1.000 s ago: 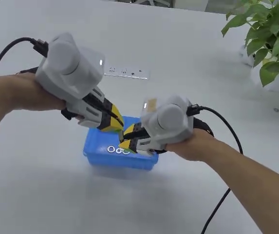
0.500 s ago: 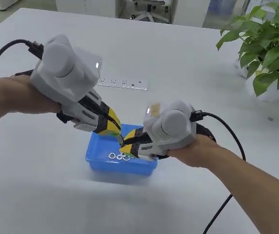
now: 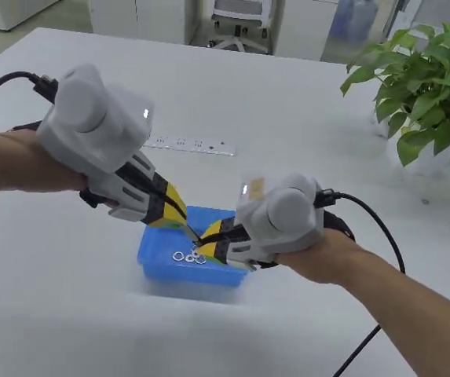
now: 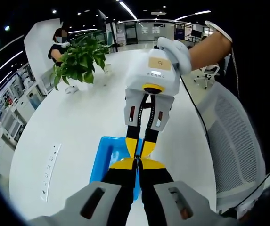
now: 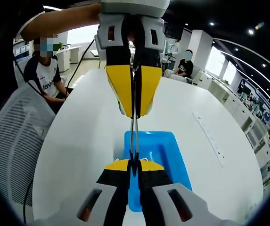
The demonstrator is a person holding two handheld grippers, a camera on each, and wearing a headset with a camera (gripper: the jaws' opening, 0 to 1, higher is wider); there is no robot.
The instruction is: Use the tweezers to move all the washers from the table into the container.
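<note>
I have both grippers meeting over the container (image 3: 152, 250), low in the centre of the head view. My left gripper (image 3: 179, 216) comes in from the upper left and my right gripper (image 3: 206, 236) from the right, their yellow tips almost touching. In the right gripper view the tweezers (image 5: 134, 134) run as a thin pair of prongs from the left jaws at the top down into my own jaws at the bottom. Both pairs of jaws look pinched narrow on the tweezers, one at each end.

A few washers (image 3: 188, 256) lie in the container near its front wall, just under the tips. I see none on the table (image 3: 303, 133), so I judge the moving is at or near its end. I cannot tell whether a washer sits between the prongs. The step in hand looks like a drop or a change of grip on the tweezers.

Next I'd let one gripper take the tweezers alone and lift straight up, clear of the container walls.

There is open room all round. The power strip (image 3: 189, 144) lies well behind, the plant (image 3: 425, 86) far at the upper right, and my cable (image 3: 374, 228) trails lower right.
</note>
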